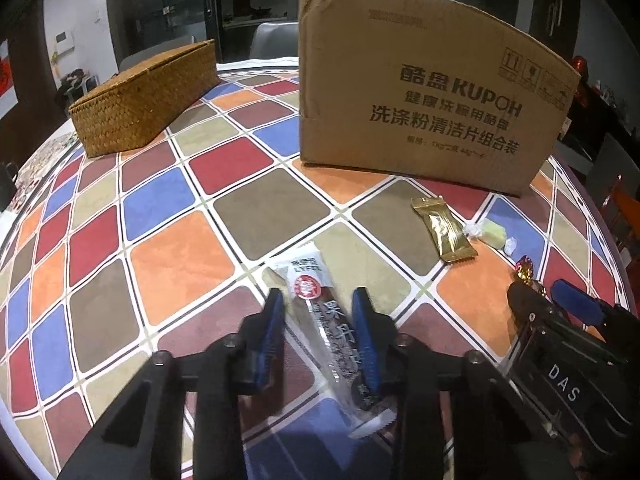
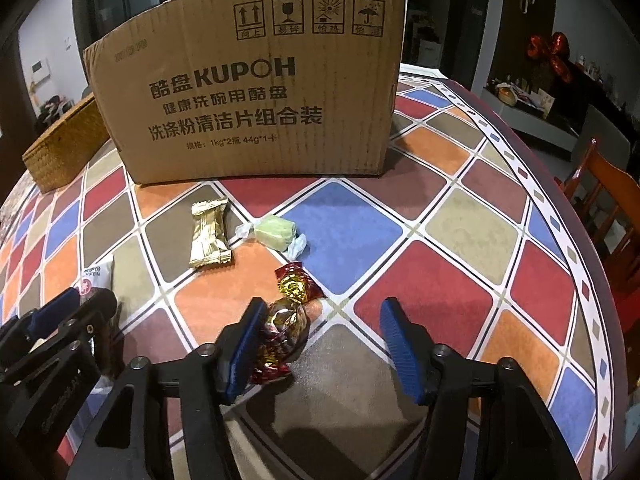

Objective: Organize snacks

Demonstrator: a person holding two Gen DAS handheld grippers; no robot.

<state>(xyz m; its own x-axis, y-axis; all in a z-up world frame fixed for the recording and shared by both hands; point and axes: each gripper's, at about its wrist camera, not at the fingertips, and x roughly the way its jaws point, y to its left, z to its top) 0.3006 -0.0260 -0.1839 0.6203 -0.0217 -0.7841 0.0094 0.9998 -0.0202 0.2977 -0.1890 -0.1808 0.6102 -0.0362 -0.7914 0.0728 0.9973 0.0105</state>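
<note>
A long clear-and-white snack bar [image 1: 320, 312] lies on the checkered tablecloth between the fingers of my left gripper [image 1: 318, 300], whose jaws stand close around it; contact is unclear. A red-gold foil candy [image 2: 286, 320] lies between the fingers of my open right gripper [image 2: 322, 308], touching the left pad [image 2: 248, 344]. A gold wrapped snack [image 2: 210, 232] [image 1: 444, 228] and a pale green candy [image 2: 274, 232] [image 1: 492, 232] lie in front of the cardboard box [image 2: 256, 80] [image 1: 420, 100]. The right gripper [image 1: 552, 300] shows in the left wrist view; the left gripper [image 2: 84, 300] shows in the right wrist view.
A woven straw box [image 1: 148, 96] [image 2: 64, 148] stands at the back left. The table's edge [image 2: 560, 216] curves along the right, with a wooden chair [image 2: 600, 192] beyond it.
</note>
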